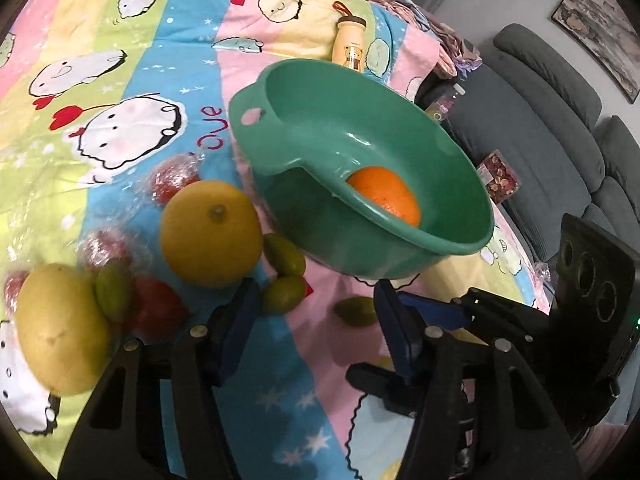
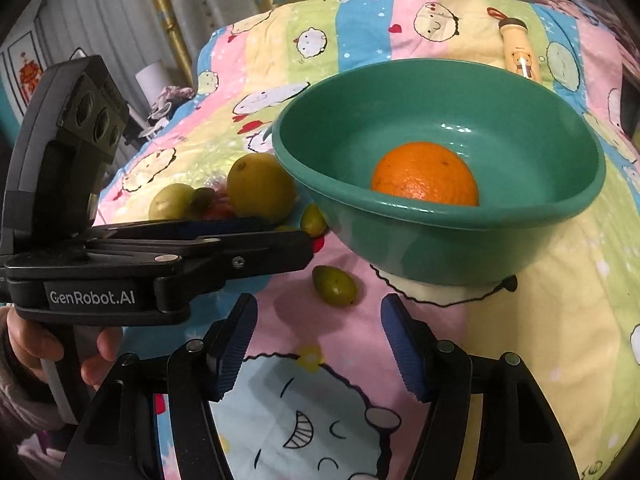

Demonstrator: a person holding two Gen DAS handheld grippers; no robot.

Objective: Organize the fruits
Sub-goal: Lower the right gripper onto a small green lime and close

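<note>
Left gripper (image 1: pixel 316 316): jaws apart with nothing clamped, blue pads hovering over the cartoon-print cloth (image 1: pixel 120 60); a small green fruit (image 1: pixel 282 294) sits just ahead of the left pad, another green fruit (image 1: pixel 354 311) just ahead of the right pad.
Right gripper (image 2: pixel 318 340): jaws parted and empty above the cloth; the lone green fruit (image 2: pixel 334 286) lies just beyond the tips, apart from both pads.
Hand (image 2: pixel 60 344): seen from the right wrist camera, wrapped around the left gripper's handle.
Fruits on the cloth: a large yellow citrus (image 1: pixel 210 234) with a stem dimple lies left of the bowl; a second yellow citrus (image 1: pixel 60 328) rests near the left edge; small oval green fruits and red fruits in crinkled clear wrap (image 1: pixel 176 178) cluster between and behind them.
Bowl (image 1: pixel 460 240): green plastic basin with a handle hole in its rim, upright on the cloth beyond both grippers.
Bowl contents: one orange (image 1: pixel 386 194), bright, dimpled skin, resting on the bottom; nothing else shows inside.
Beyond the bowl: a cream bottle with a bear print (image 1: pixel 350 46) lies on the cloth.
Background: a grey sofa (image 1: pixel 560 128) to the right.
</note>
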